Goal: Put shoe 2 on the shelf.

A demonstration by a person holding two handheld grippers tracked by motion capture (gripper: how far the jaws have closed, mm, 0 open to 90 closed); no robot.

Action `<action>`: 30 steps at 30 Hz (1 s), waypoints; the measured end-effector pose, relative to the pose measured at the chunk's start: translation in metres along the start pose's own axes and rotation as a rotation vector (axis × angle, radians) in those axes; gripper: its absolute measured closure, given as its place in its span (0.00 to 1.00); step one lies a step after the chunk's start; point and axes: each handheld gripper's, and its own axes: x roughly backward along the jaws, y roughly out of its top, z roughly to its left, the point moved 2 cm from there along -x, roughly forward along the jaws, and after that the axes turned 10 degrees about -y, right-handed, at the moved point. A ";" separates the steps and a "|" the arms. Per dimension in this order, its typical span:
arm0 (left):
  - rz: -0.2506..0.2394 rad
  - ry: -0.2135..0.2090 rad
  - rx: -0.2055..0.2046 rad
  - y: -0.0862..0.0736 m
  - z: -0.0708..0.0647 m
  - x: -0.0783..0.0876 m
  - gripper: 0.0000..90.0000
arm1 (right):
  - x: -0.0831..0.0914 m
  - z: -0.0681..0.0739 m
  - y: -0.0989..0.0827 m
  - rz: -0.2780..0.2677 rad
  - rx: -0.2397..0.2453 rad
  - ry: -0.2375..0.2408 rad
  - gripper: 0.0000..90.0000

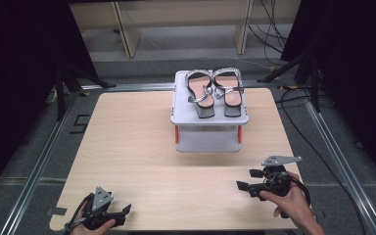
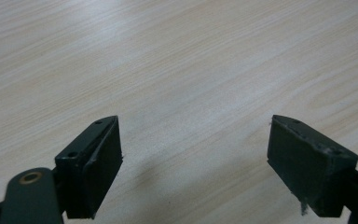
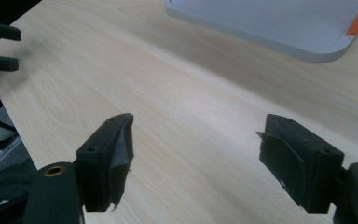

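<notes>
On the pale wooden table (image 1: 142, 147), we hold both grippers low at the near edge, each with jaws spread wide and nothing between them.

Well ahead of our right gripper (image 1: 248, 183) fingers stands a grey two-tier stand (image 1: 186, 115) with orange posts, a pair of silver-strapped sandals (image 1: 214, 90) side by side on top; our left gripper (image 1: 122, 214) hovers over bare wood, far from it.

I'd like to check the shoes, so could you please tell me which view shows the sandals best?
The high view: both sandals sit whole on the white stand. The right gripper view catches just the stand's base; the left gripper view faces bare table.
</notes>
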 end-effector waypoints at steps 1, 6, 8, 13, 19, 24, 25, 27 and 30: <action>-0.002 -0.001 0.002 0.000 0.000 0.000 0.19 | -0.001 0.002 -0.001 -0.004 -0.024 0.005 0.27; -0.006 -0.003 -0.002 0.000 0.000 -0.001 0.19 | -0.007 0.003 -0.013 -0.003 -0.024 0.012 0.21; 0.005 -0.001 -0.015 0.000 0.001 0.000 0.19 | -0.009 0.003 -0.018 -0.006 0.006 0.003 0.18; -0.016 -0.005 0.021 -0.001 -0.003 -0.001 0.18 | -0.015 0.008 -0.030 0.020 0.020 0.025 0.18; 0.002 -0.005 -0.019 0.000 -0.001 -0.001 0.18 | -0.021 0.016 -0.041 0.051 0.110 -0.007 0.18; 0.013 0.000 -0.043 0.000 0.001 -0.002 0.18 | -0.018 0.022 -0.048 0.063 0.176 -0.010 0.18; 0.014 0.000 -0.042 0.000 0.000 -0.002 0.18 | -0.018 0.023 -0.050 0.066 0.182 -0.009 0.18; 0.013 0.002 -0.030 0.000 -0.001 -0.002 0.18 | -0.018 0.023 -0.054 0.076 0.184 -0.010 0.18; 0.011 -0.001 -0.050 0.000 0.001 -0.002 0.18 | -0.018 0.024 -0.059 0.108 0.189 -0.019 0.18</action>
